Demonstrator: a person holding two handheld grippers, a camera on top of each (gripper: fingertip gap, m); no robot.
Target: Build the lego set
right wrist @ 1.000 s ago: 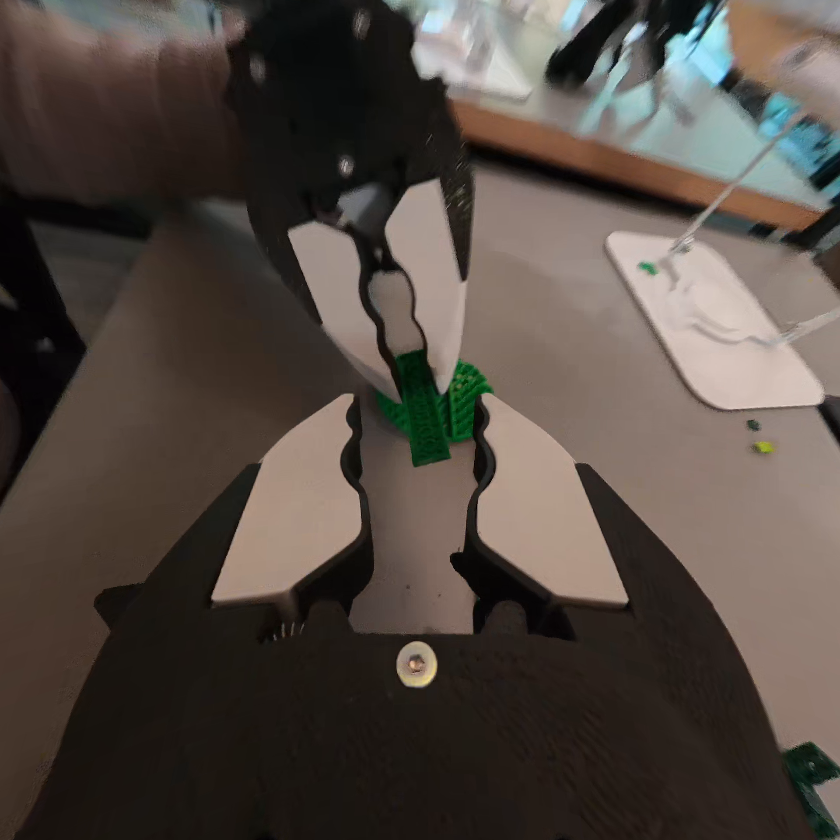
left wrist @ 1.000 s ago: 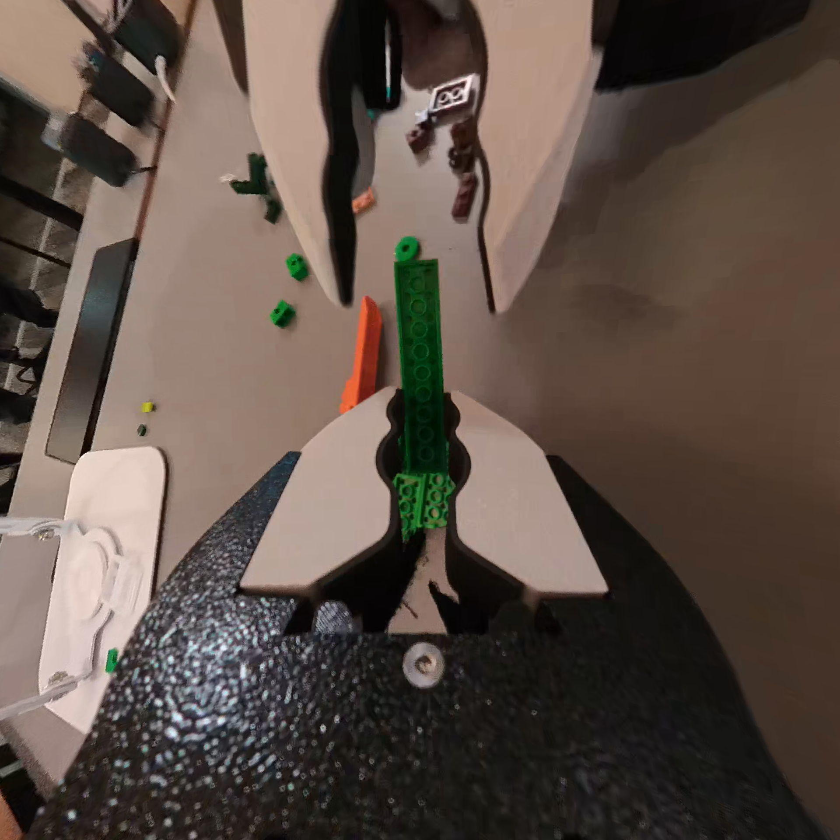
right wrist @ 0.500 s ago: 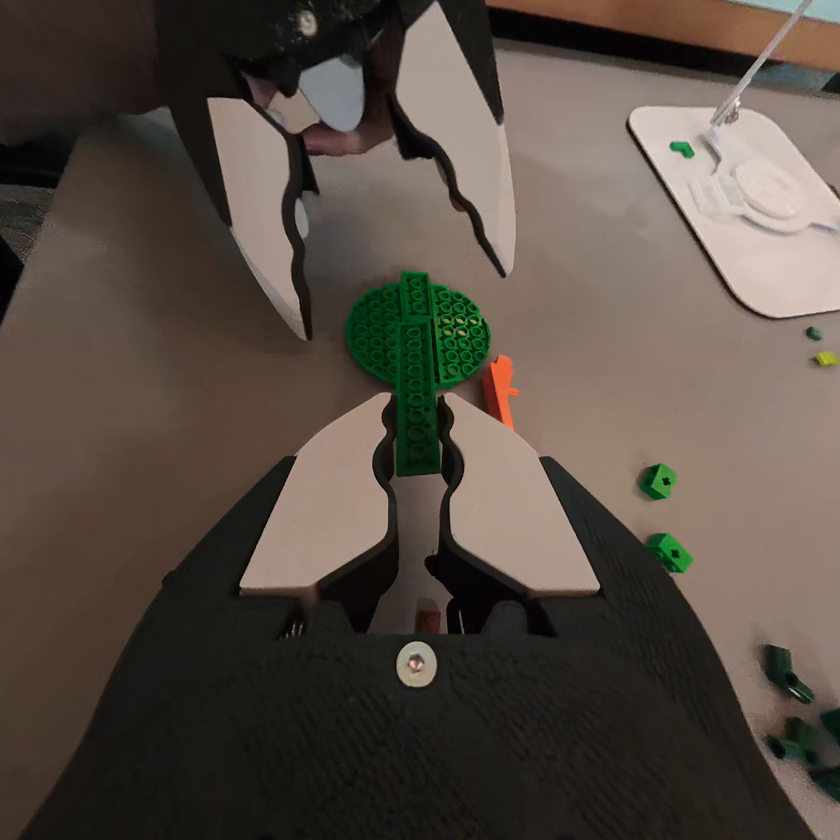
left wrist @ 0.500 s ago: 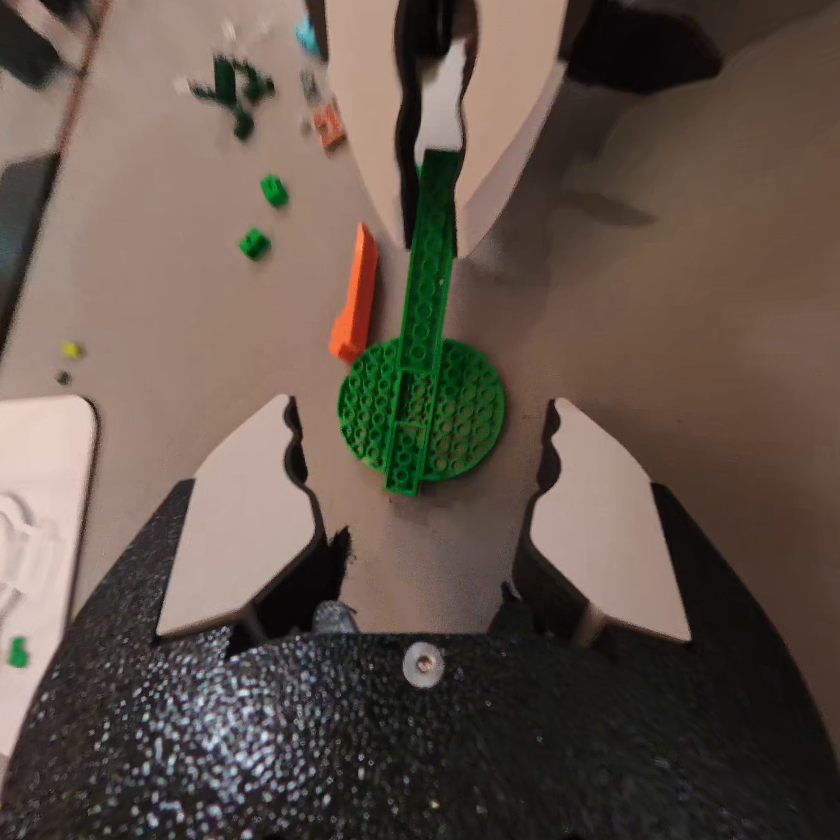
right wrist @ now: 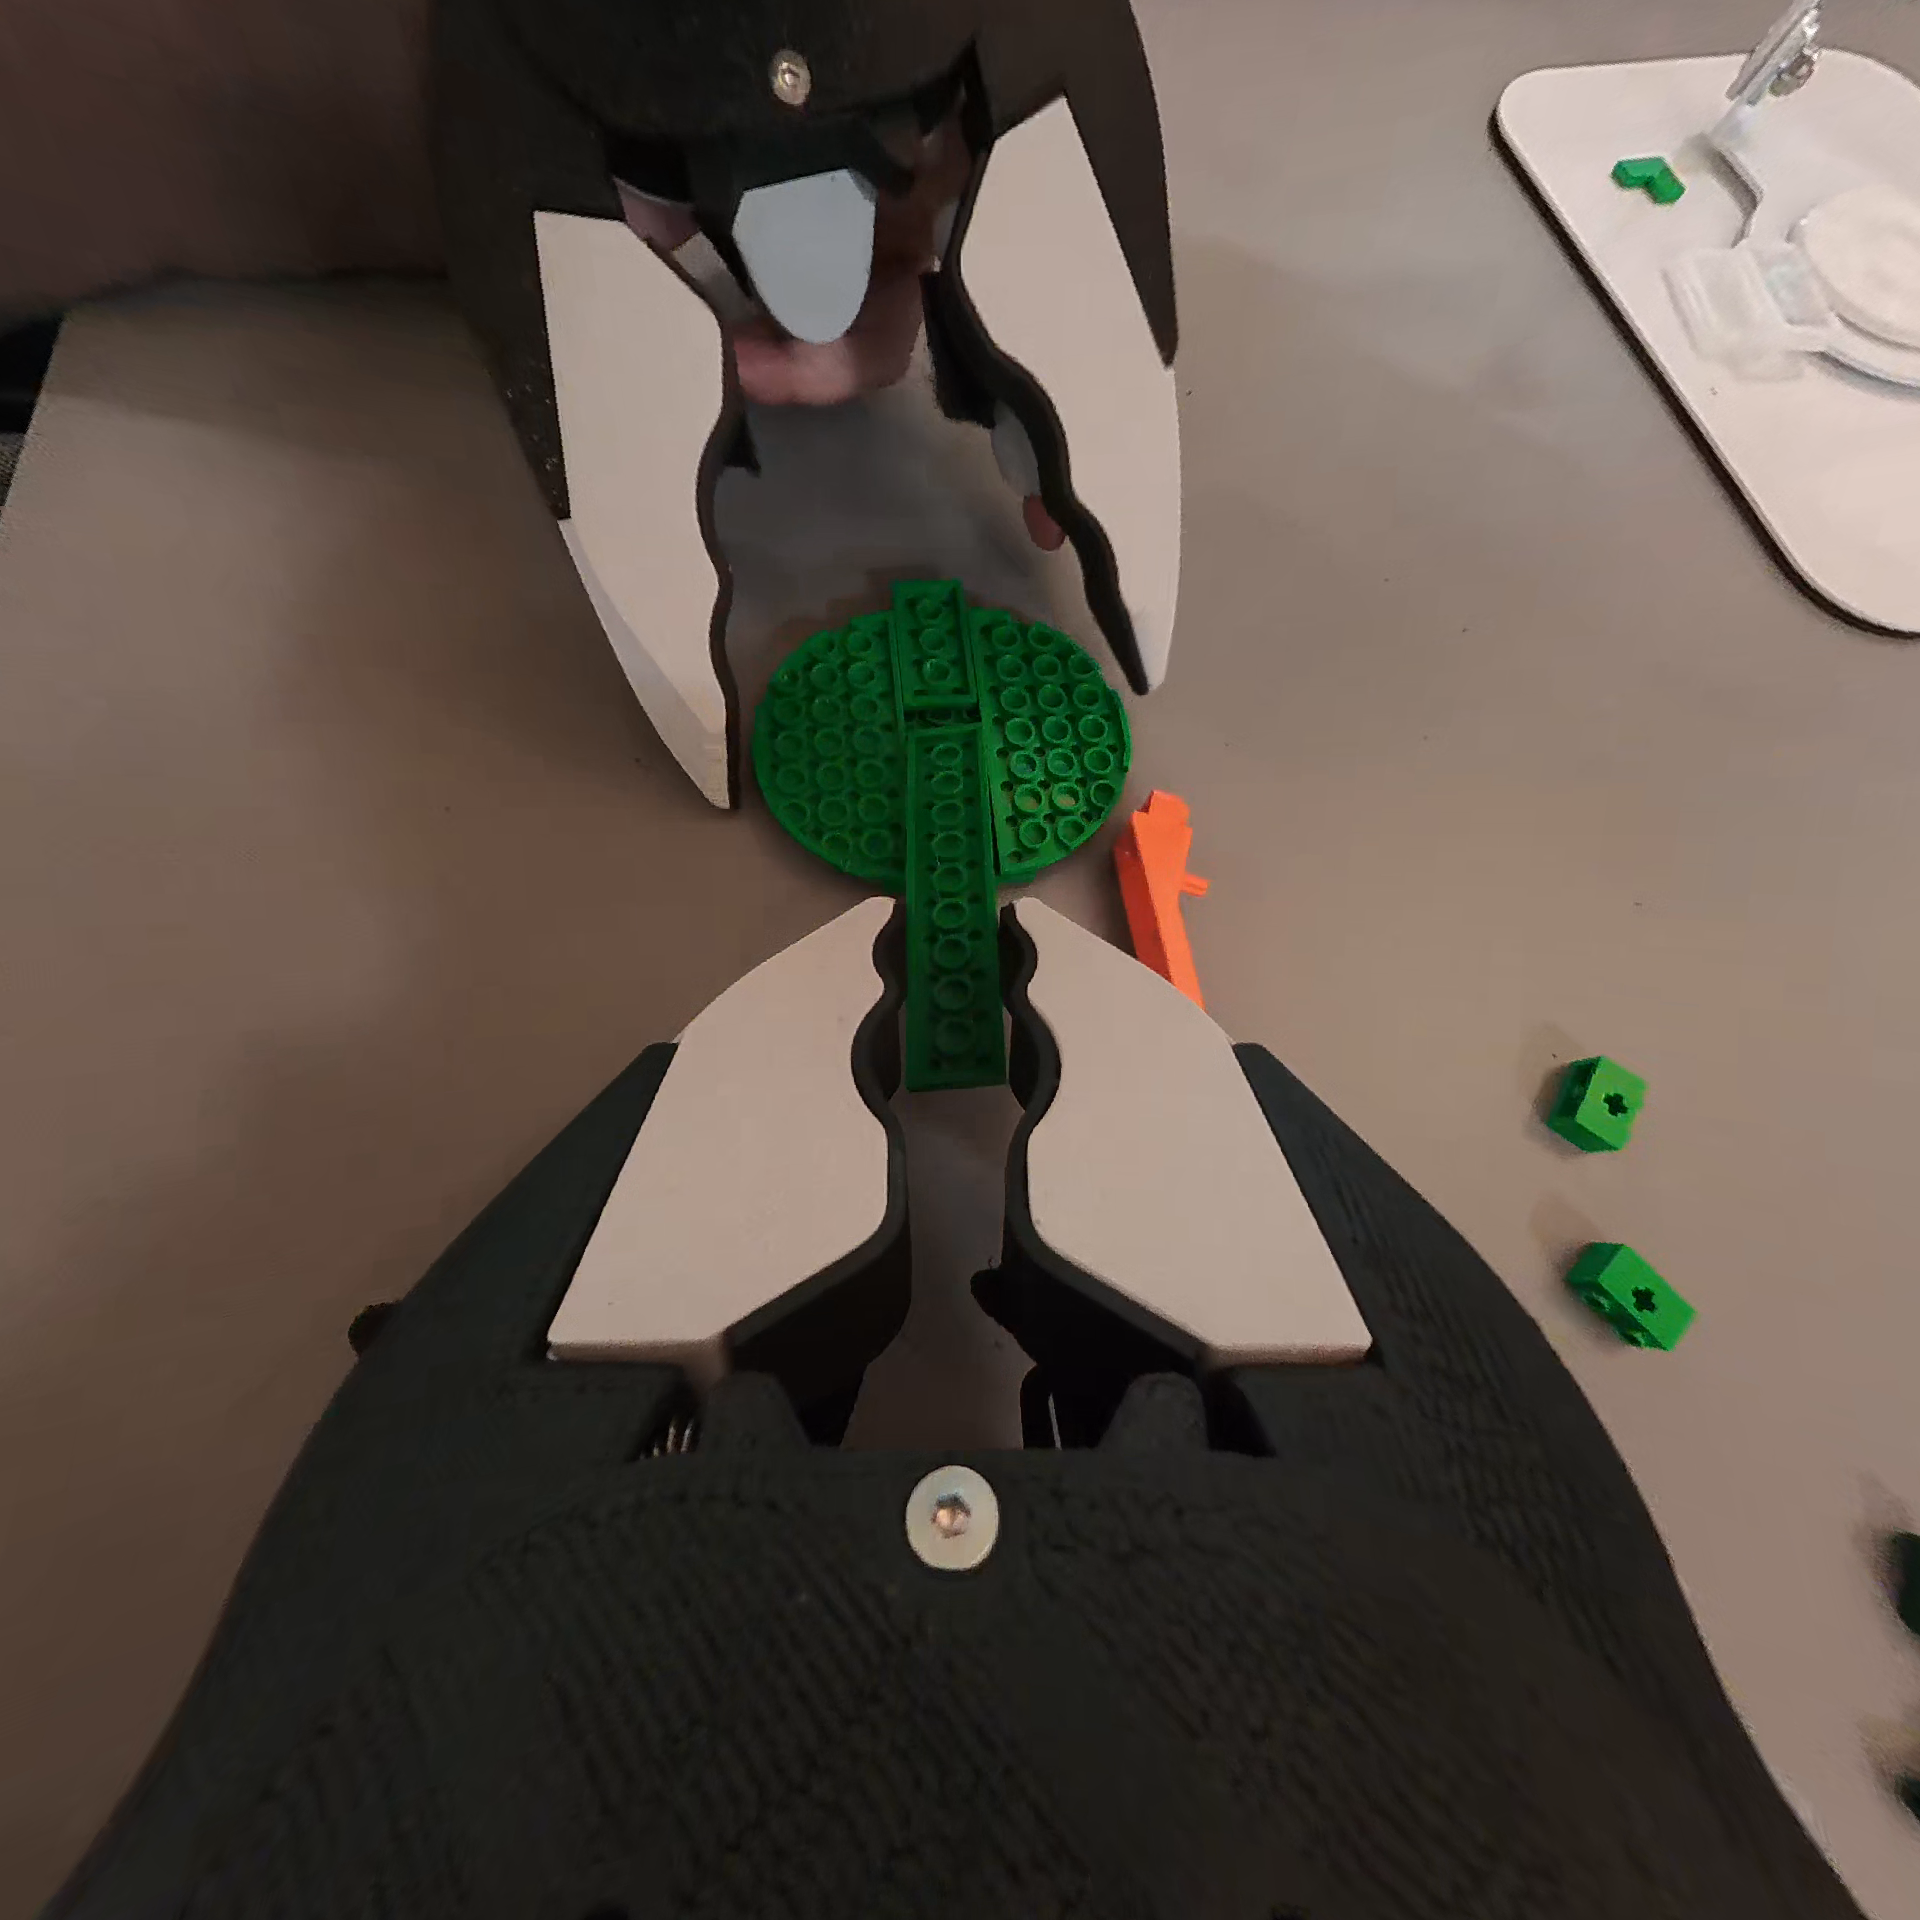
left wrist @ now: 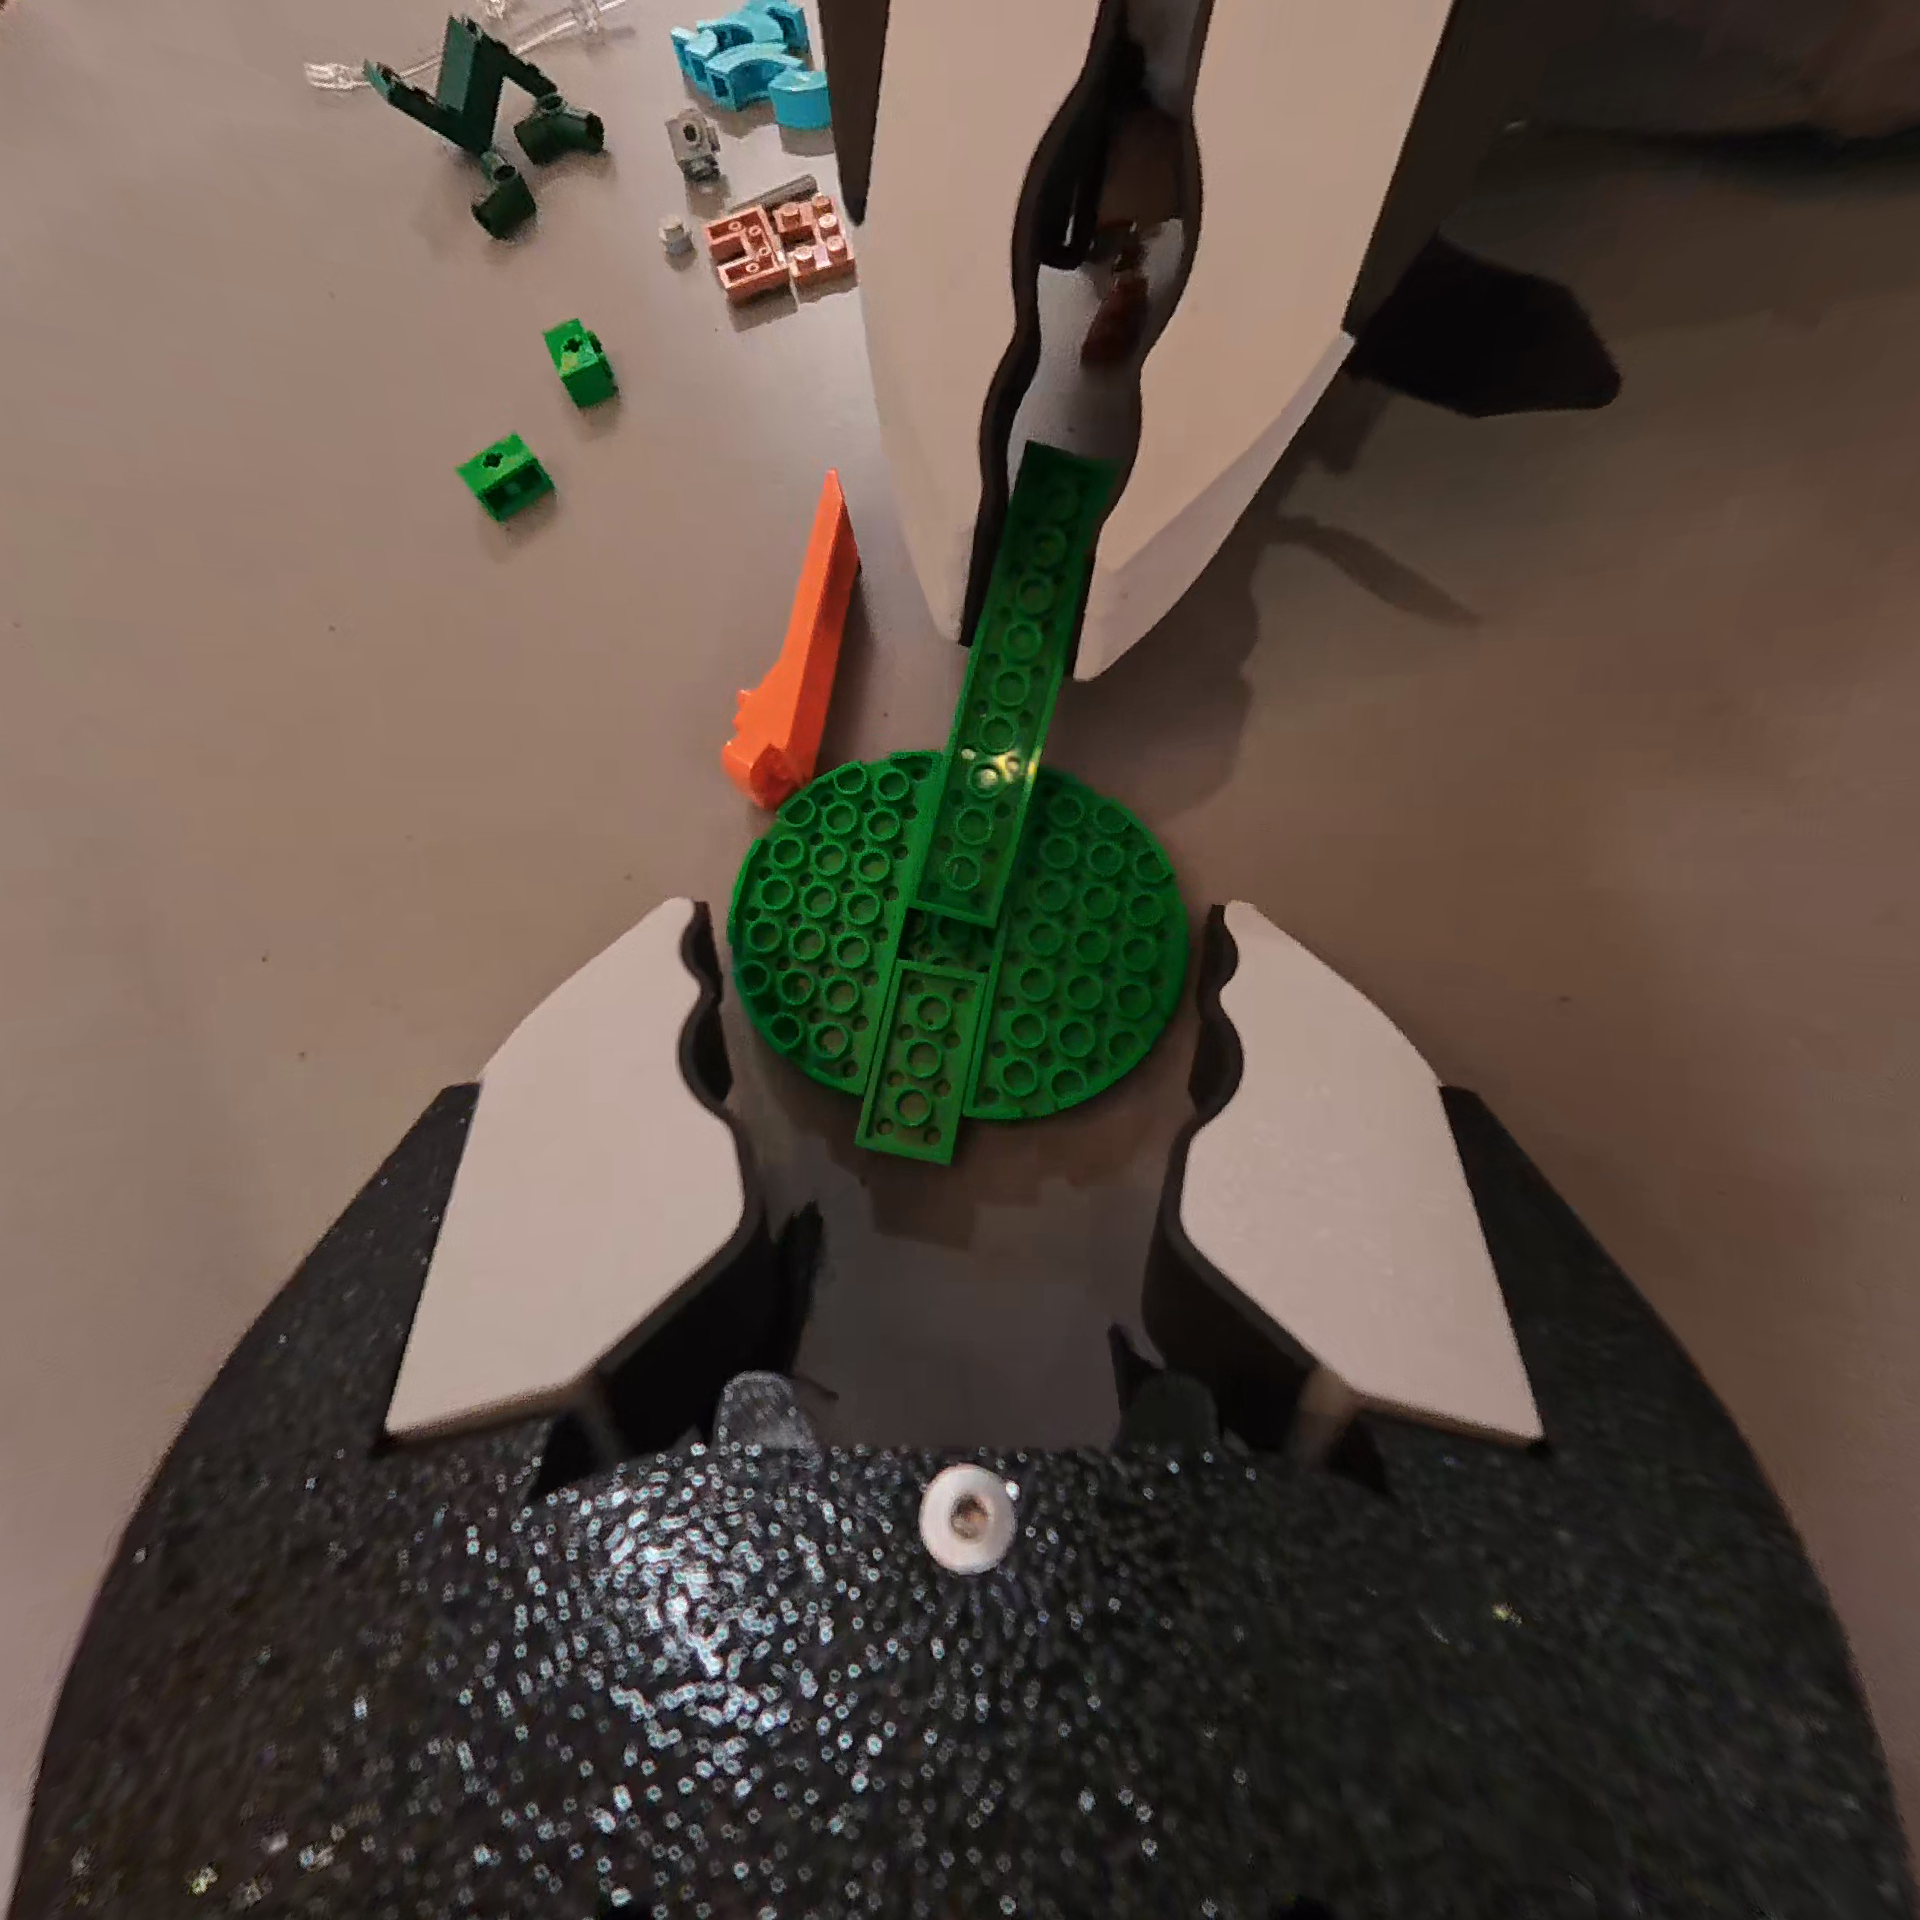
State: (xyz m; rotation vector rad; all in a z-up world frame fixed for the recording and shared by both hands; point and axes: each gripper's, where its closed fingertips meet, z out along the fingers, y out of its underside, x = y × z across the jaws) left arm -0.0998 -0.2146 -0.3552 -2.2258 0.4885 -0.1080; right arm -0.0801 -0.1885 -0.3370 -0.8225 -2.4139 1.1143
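A round green plate [left wrist: 831,935] lies underside up on the grey table, also in the right wrist view [right wrist: 831,748]. A short green plate [left wrist: 920,1060] sits across its near edge. A long green plate [left wrist: 1013,665] reaches from the round plate's middle out past its far edge. My right gripper [right wrist: 953,914] is shut on the long green plate's [right wrist: 951,935] outer end. My left gripper [left wrist: 961,914] is open and empty, one finger [right wrist: 634,540] on each side of the round plate. An orange piece [left wrist: 800,644] lies beside the round plate.
Two small green bricks [left wrist: 580,362] [left wrist: 506,475] lie left of the orange piece. Dark green parts [left wrist: 488,114], light blue parts [left wrist: 743,62] and pink plates [left wrist: 779,244] lie farther off. A white stand base [right wrist: 1714,312] with a small green piece [right wrist: 1647,179] sits at the right. The gap from one gripper's tips to the other's is roughly 5 centimetres.
My left gripper, shut on the green assembly a second ago, has opened, and the round plate now lies on the table. My right gripper has closed on the long plate's end.
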